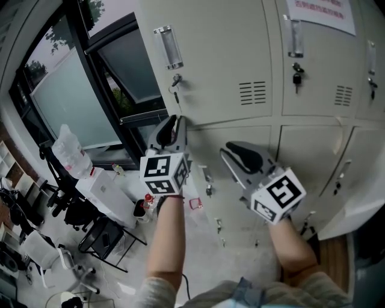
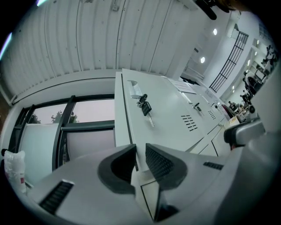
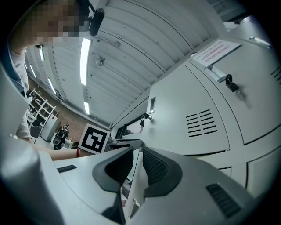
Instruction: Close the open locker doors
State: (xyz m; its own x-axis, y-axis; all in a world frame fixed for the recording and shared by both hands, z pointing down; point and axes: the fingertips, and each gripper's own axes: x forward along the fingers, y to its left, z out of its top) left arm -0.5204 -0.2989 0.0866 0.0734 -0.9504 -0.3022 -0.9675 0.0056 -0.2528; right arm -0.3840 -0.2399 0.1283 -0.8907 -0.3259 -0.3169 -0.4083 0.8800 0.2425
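While I hold both grippers up at the lockers (image 1: 325,78), left gripper (image 1: 173,122) sits at the bottom left corner of the upper door (image 1: 216,60). Its jaws are a narrow slit apart with nothing pinched; the door edge only shows through the slit. Right gripper (image 1: 228,148) is just beside it to the right, against the top of the lower door (image 1: 207,144). Its jaws are likewise slightly spread, with a pale door edge running through the gap and the pads not biting it. Upper door looks flush shut, key (image 1: 175,80) hanging in its lock. Window (image 1: 66,102) is left of the lockers. Notice (image 1: 319,15) is taped on the next upper door.
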